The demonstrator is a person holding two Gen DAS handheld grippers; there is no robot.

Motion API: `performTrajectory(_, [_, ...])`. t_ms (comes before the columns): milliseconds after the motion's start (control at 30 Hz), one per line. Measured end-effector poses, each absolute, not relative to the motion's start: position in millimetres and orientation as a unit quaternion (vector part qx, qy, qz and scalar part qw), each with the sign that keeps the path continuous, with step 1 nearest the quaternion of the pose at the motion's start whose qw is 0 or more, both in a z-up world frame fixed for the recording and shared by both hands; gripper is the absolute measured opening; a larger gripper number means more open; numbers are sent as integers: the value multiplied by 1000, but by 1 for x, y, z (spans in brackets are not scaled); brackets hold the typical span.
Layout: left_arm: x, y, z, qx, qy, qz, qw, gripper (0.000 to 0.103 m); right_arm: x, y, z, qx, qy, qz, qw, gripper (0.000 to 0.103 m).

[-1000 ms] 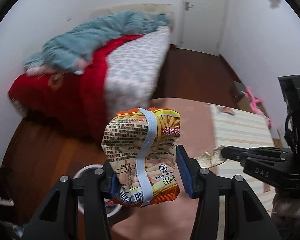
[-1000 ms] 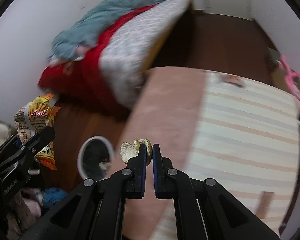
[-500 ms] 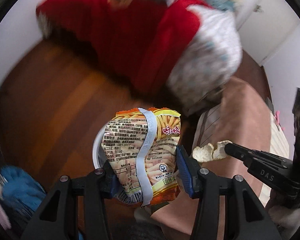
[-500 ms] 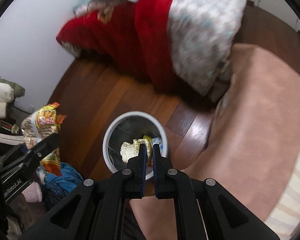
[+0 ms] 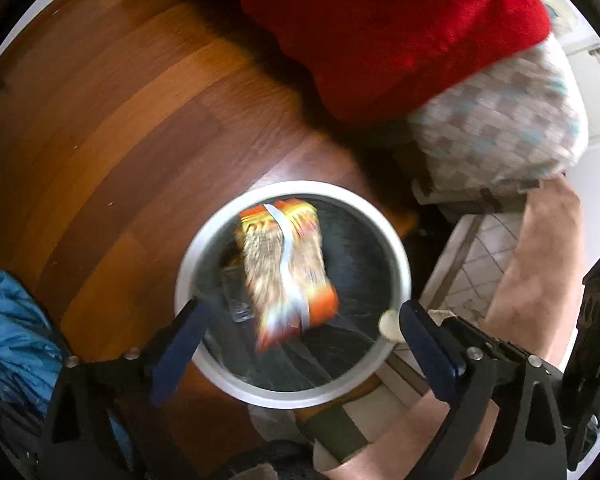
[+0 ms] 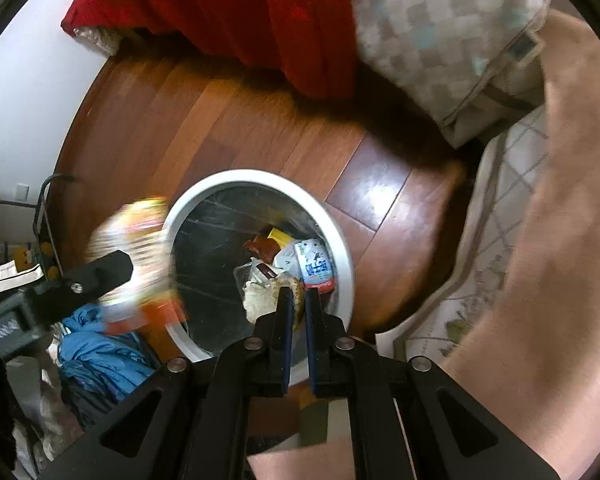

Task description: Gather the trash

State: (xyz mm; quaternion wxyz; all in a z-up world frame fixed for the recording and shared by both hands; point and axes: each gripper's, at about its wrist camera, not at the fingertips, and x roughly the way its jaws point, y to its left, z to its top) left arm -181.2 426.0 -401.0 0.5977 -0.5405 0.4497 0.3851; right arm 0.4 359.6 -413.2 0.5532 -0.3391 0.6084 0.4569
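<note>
A round white-rimmed trash bin (image 5: pixel 204 240) with a black liner stands on the wood floor, also in the right wrist view (image 6: pixel 340 240). My left gripper (image 5: pixel 300 328) is open above it. The orange and yellow snack bag (image 5: pixel 286 272) is free of the jaws, blurred, over the bin mouth; it shows blurred in the right wrist view (image 6: pixel 136 252). My right gripper (image 6: pixel 295 300) is shut on a pale crumpled scrap (image 6: pixel 260 300) over the bin's near side. Several wrappers (image 6: pixel 308 264) lie inside the bin.
A bed with a red blanket (image 5: pixel 400 32) and checked quilt (image 5: pixel 496 120) lies beyond the bin. A pink-covered table edge (image 6: pixel 560 240) is at the right. Blue clothing (image 5: pixel 8 340) lies on the floor at the left.
My left gripper has opened and let go of the snack bag, which is dropping over the bin. Both grippers have moved closer above the bin.
</note>
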Motion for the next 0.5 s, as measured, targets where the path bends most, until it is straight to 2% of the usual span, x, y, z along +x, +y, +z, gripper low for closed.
performTrajectory(33, [-186, 424, -401, -540, 449, 393, 594, 99, 0, 362, -419, -340, 610, 455, 553, 8])
performTrajectory(67, [-192, 422, -399, -537, 449, 400, 592, 99, -1, 362, -424, -341, 613, 455, 549, 16])
performTrajectory(100, [-197, 422, -397, -534, 449, 406, 591, 99, -2, 363, -429, -341, 618, 458, 540, 37])
performTrajectory(133, [-200, 419, -394, -529, 449, 413, 590, 99, -2, 363, -432, -340, 622, 458, 537, 50])
performTrajectory(167, [-205, 416, -391, -523, 447, 421, 591, 100, -2, 363, -434, -338, 622, 460, 537, 70])
performTrajectory(200, [-211, 412, -386, -515, 446, 431, 592, 100, -4, 363, -433, -337, 619, 466, 535, 79])
performTrajectory(233, [-215, 409, -382, -507, 447, 439, 592, 102, -5, 363, -433, -341, 615, 469, 535, 81])
performTrajectory(267, [-219, 403, -376, -494, 449, 452, 592, 102, -9, 362, -430, -349, 606, 470, 538, 87])
performTrajectory(300, [-220, 402, -373, -486, 449, 460, 592, 102, -11, 362, -426, -354, 601, 472, 539, 97])
performTrajectory(333, [-224, 396, -367, -477, 449, 471, 591, 102, -15, 360, -422, -363, 594, 474, 539, 102])
performTrajectory(500, [-229, 374, -341, -450, 450, 484, 601, 102, -28, 350, -396, -398, 564, 475, 546, 103])
